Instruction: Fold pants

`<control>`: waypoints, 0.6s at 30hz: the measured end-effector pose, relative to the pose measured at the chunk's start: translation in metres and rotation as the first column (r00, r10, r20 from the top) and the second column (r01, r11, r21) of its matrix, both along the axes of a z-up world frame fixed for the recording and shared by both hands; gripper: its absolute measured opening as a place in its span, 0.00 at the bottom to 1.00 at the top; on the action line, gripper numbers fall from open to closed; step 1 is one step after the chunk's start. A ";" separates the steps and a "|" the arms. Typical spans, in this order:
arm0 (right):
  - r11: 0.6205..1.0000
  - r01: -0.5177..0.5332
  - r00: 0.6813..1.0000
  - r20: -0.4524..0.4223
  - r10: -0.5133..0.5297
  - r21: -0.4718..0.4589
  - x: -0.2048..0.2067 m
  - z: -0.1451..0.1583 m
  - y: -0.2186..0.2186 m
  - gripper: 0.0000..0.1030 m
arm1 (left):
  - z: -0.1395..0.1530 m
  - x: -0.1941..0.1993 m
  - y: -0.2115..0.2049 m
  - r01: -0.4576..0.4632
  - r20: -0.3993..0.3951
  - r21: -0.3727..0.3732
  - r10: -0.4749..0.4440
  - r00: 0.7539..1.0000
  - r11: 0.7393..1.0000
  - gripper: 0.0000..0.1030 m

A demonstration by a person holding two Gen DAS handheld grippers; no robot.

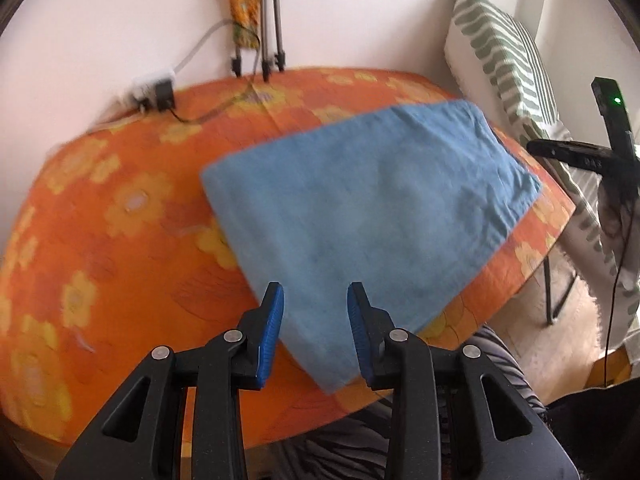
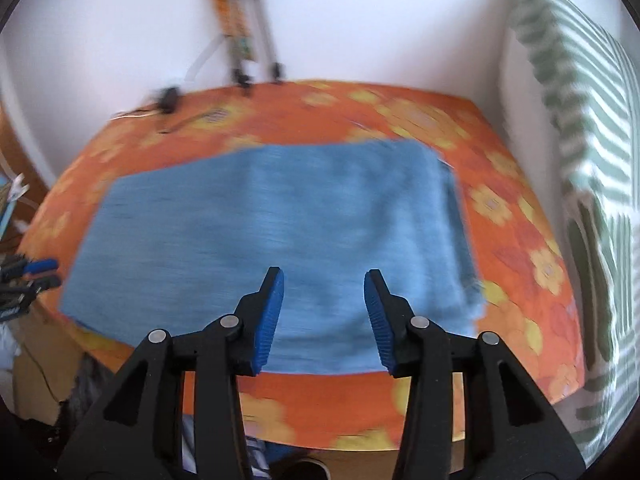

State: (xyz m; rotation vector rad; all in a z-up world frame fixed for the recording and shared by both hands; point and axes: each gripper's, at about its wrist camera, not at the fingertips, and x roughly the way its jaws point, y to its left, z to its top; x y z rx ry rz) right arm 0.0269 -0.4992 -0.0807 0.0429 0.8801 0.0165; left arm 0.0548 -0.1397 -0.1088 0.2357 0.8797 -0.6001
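- The pants lie as a flat blue rectangle on the orange flowered tabletop, already folded into a compact stack, so they need no holding to keep their shape.
- In the right wrist view the stack sits in the middle of the cloth-covered surface, with its near edge close to the tabletop's near edge and its right edge showing layered fabric, which suggests several folds on top of one another.
- The left gripper hangs above the near corner of the stack with its jaws parted and nothing between the blue pads; it grips no cloth.
- The right gripper hovers above the near part of the stack, jaws likewise apart and empty.
- Both views are blurred, so fine creases are hard to judge.
- My reading: both tools are clear of the cloth because the fold is essentially finished, or they are lining up for one last fold.
- A striped cushion stands at the far right, and tripod legs and a charger with cable rest at the far edge, well apart from the pants.
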 end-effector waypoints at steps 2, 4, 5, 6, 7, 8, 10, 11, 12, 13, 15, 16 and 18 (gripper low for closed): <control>0.998 -0.062 0.998 0.016 0.062 -0.006 0.002 0.006 0.025 0.43 | 0.009 0.002 0.001 0.000 0.033 0.004 0.000 0.999 1.000 0.31; 0.993 -0.119 0.993 0.018 0.119 -0.022 0.004 0.008 0.048 0.43 | 0.015 0.004 0.002 0.000 0.055 0.008 -0.001 0.998 1.000 0.31; 0.988 -0.149 0.989 0.021 0.150 -0.031 0.005 0.009 0.060 0.43 | 0.018 0.006 0.002 0.002 0.063 0.007 -0.002 0.998 1.000 0.31; 0.984 -0.176 0.984 0.024 0.177 -0.035 0.005 0.010 0.071 0.43 | 0.020 0.008 0.002 0.002 0.070 0.006 -0.003 0.998 1.000 0.31; 0.981 -0.193 0.981 0.025 0.194 -0.035 0.006 0.010 0.077 0.43 | 0.021 0.010 0.001 0.002 0.076 0.007 -0.003 0.997 1.000 0.31; 0.975 -0.217 0.976 0.025 0.218 -0.036 0.007 0.010 0.086 0.43 | 0.022 0.012 0.001 0.004 0.082 0.009 -0.005 0.997 1.000 0.31; 0.965 -0.258 0.966 0.023 0.259 -0.037 0.006 0.008 0.104 0.43 | 0.021 0.021 0.004 -0.001 0.081 0.005 0.001 0.997 1.000 0.38; 0.959 -0.280 0.959 0.023 0.281 -0.037 0.006 0.006 0.115 0.43 | 0.018 0.032 0.008 -0.017 0.055 -0.022 0.018 0.998 1.000 0.42; 0.951 -0.307 0.951 0.020 0.307 -0.032 0.007 0.001 0.125 0.43 | 0.017 0.039 0.013 -0.032 0.033 -0.042 0.033 0.999 0.999 0.42; 0.944 -0.328 0.944 0.013 0.329 -0.030 0.007 -0.002 0.133 0.43 | 0.015 0.049 0.018 -0.054 0.007 -0.065 0.054 0.999 0.996 0.42; 0.921 -0.389 0.921 -0.013 0.389 -0.020 0.006 -0.013 0.156 0.43 | 0.011 0.074 0.027 -0.089 -0.044 -0.104 0.085 0.995 0.991 0.42; 0.911 -0.413 0.911 -0.022 0.413 -0.019 0.004 -0.017 0.166 0.43 | 0.008 0.084 0.030 -0.099 -0.067 -0.119 0.091 0.994 0.988 0.42; 0.882 -0.469 0.883 -0.044 0.467 -0.036 0.002 -0.027 0.191 0.43 | 0.000 0.109 0.037 -0.135 -0.133 -0.159 0.114 0.985 0.978 0.42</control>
